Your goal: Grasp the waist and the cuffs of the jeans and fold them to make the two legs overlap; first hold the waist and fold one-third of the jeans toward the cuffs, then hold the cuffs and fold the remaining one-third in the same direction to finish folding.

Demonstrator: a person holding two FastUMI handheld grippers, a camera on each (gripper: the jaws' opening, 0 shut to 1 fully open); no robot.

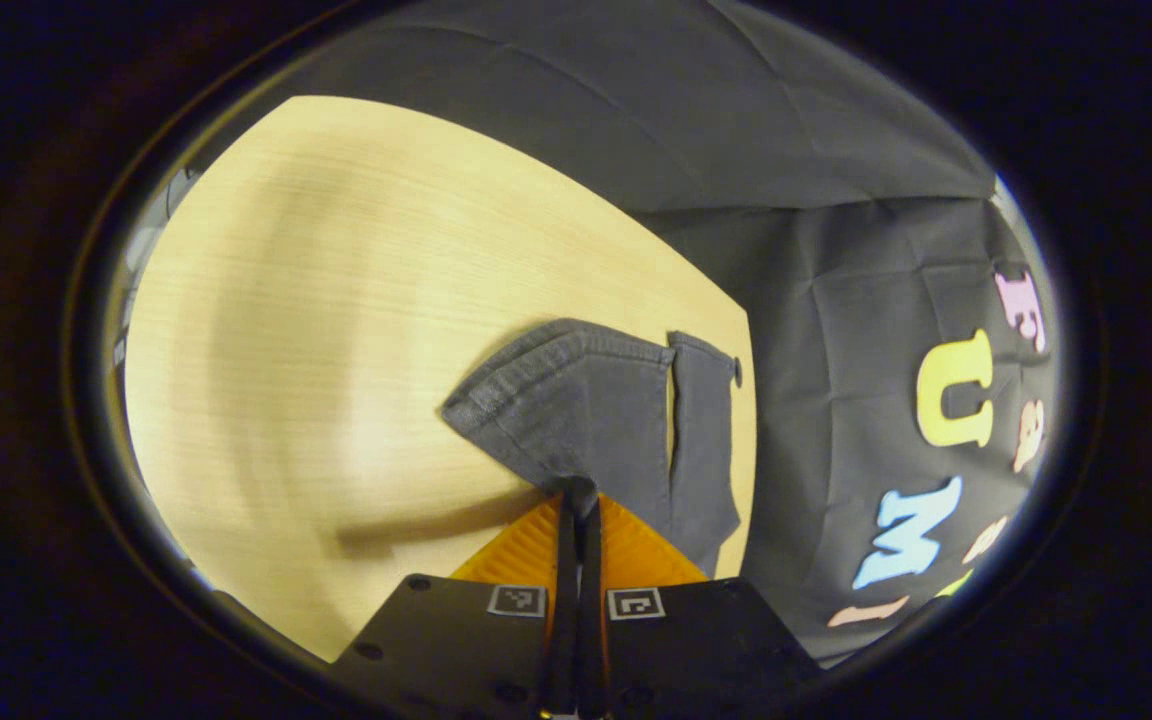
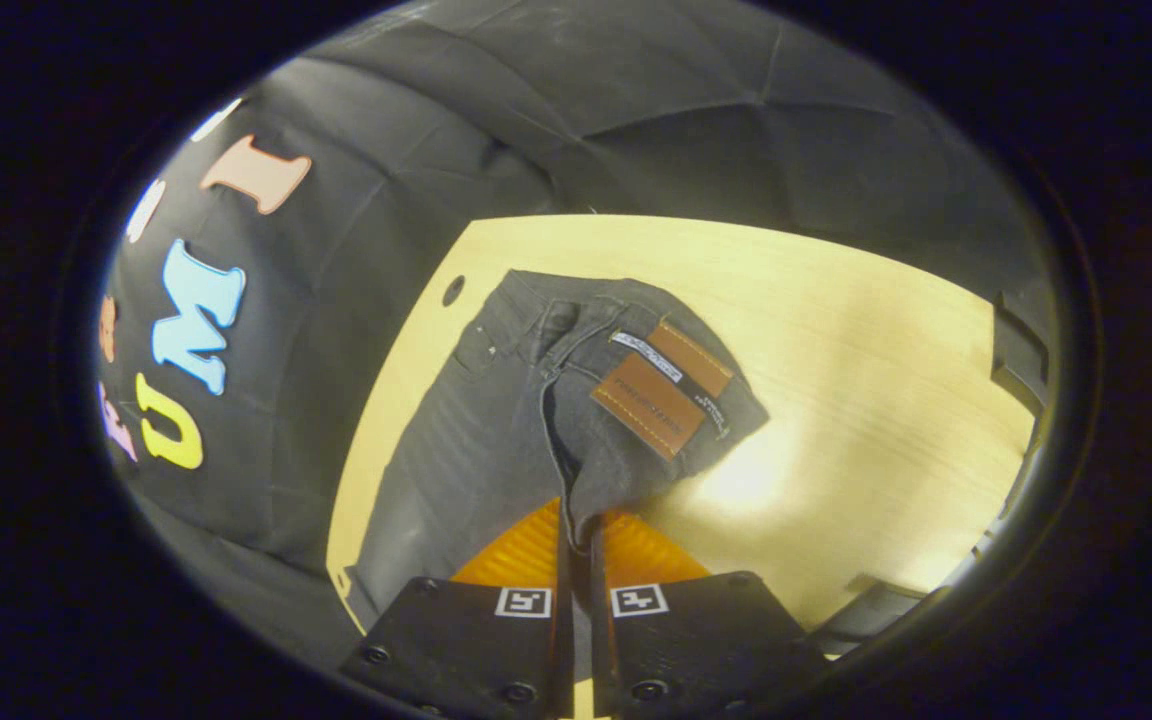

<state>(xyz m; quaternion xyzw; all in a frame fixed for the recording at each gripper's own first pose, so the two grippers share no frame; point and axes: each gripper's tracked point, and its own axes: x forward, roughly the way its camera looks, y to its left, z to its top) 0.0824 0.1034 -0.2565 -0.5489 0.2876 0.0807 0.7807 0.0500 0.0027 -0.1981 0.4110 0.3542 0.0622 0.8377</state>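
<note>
Dark grey jeans lie on a light wooden table. In the left gripper view the cuffs (image 1: pixel 596 410) sit near the table's right edge, one hem lifted and pinched by my left gripper (image 1: pixel 578 500), whose orange fingers are shut on the cloth. In the right gripper view the waist (image 2: pixel 616 380) with its brown leather patch (image 2: pixel 664 388) is bunched and lifted, and my right gripper (image 2: pixel 576 528) is shut on the waistband. One leg (image 2: pixel 446 470) runs along the table's left edge toward the camera.
The wooden table (image 1: pixel 336 330) spreads wide to the left in the left gripper view. Black booth cloth (image 1: pixel 836 400) hangs past the table's edge. A dark fixture (image 2: pixel 1021 360) stands at the table's far right edge in the right gripper view.
</note>
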